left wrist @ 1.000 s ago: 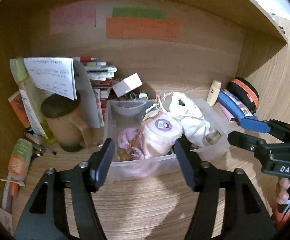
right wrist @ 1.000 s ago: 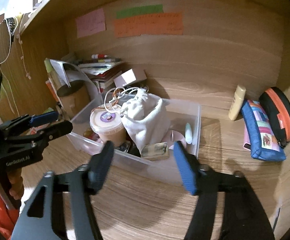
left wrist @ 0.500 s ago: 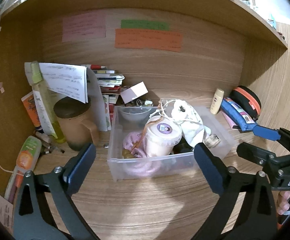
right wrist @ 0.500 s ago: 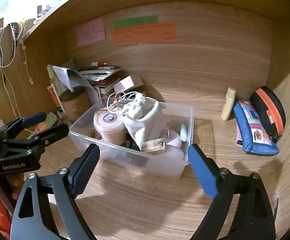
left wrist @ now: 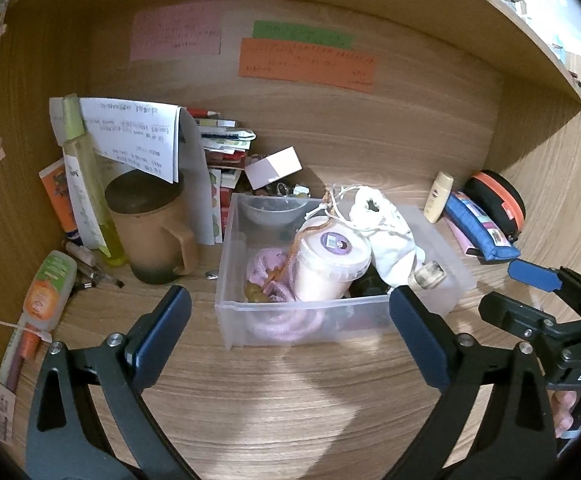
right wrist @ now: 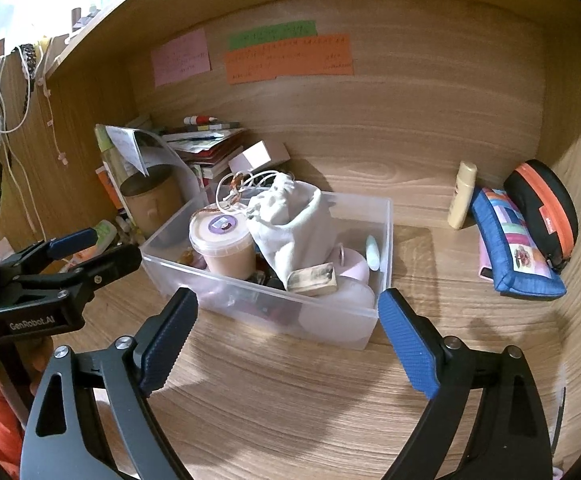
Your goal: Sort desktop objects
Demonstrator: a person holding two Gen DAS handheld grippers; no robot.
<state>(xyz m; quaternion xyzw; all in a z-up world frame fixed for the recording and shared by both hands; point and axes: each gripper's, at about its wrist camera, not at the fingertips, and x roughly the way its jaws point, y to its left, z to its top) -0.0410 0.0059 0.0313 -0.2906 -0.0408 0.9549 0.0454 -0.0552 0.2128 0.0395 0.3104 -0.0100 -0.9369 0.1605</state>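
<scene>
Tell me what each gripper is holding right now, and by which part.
Nothing is held. The left gripper and the right gripper both stand wide open over the desk, short of the clear plastic bin; their jaws have just been opening, with nothing between the pads.

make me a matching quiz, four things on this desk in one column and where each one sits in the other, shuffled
Things:
1. white drawstring bag
2. brown mug
3. blue pencil case
4. orange note

Places:
A. stuck on the back wall
B. inside the clear bin
C. on the desk, left of the bin
D. on the desk, right of the bin

Pairs: 1-B, 2-C, 3-D, 4-A
</scene>
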